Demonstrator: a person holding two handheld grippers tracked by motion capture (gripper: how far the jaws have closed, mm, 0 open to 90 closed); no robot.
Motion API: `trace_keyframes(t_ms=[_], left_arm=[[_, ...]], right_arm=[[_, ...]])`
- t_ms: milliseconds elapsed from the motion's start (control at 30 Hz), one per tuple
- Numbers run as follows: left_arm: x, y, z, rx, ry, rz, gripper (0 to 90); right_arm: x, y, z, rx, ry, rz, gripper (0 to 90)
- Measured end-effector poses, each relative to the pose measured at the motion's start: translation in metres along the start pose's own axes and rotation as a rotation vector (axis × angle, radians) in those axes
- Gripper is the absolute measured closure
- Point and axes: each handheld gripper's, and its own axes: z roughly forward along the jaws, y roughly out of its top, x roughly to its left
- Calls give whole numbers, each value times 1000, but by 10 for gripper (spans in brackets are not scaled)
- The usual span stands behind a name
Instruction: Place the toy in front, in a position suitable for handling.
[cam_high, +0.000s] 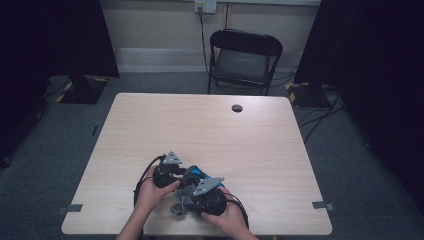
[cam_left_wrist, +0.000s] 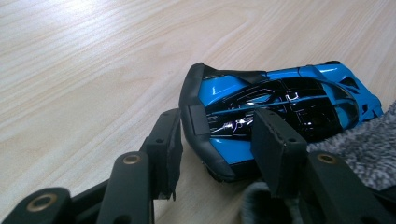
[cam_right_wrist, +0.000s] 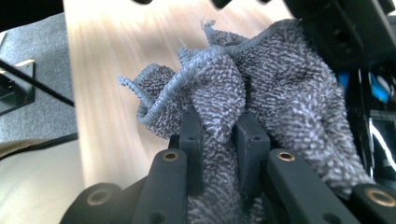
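Note:
A blue toy car (cam_left_wrist: 285, 100) with a black glossy cabin lies on the wooden table (cam_high: 210, 130) near its front edge. My left gripper (cam_left_wrist: 219, 149) is shut across the car's rear end, a pad against each side. A grey terry cloth (cam_right_wrist: 280, 88) is bunched up beside the car, and my right gripper (cam_right_wrist: 218, 135) is shut on a fold of it. In the high view both hands hold the left gripper (cam_high: 190, 175) and the right gripper (cam_high: 186, 204) close together, with the car (cam_high: 201, 174) and the cloth (cam_high: 178, 209) between them. The cloth (cam_left_wrist: 359, 144) touches the car's nose.
A black folding chair (cam_high: 245, 55) stands behind the table. A round cable hole (cam_high: 237, 108) sits near the table's far edge. Dark panels and floor cables flank both sides. The front edge of the table lies just below the hands.

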Motion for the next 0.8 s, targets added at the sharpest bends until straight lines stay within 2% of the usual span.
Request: trace_keyframes(t_ms=[267,433,600,667,800], left_arm=[[1,-1,0,-10,4,-8,534],[4,-1,0,-13,-1,-11,540],[3,-1,0,-13,-6,-11,539],[4,-1,0,-13,-7,-13,537],[3,-1,0,-17,-4,-19,538]], right_arm=[[-4,13,15,-21,-29,20,753],[-6,14,18,-34,-16,20,756],[2,11,6,-5,9,-4,758],[7,3,-8,10,23,-27,758],[9,-12,-28,13,39,-22,758]])
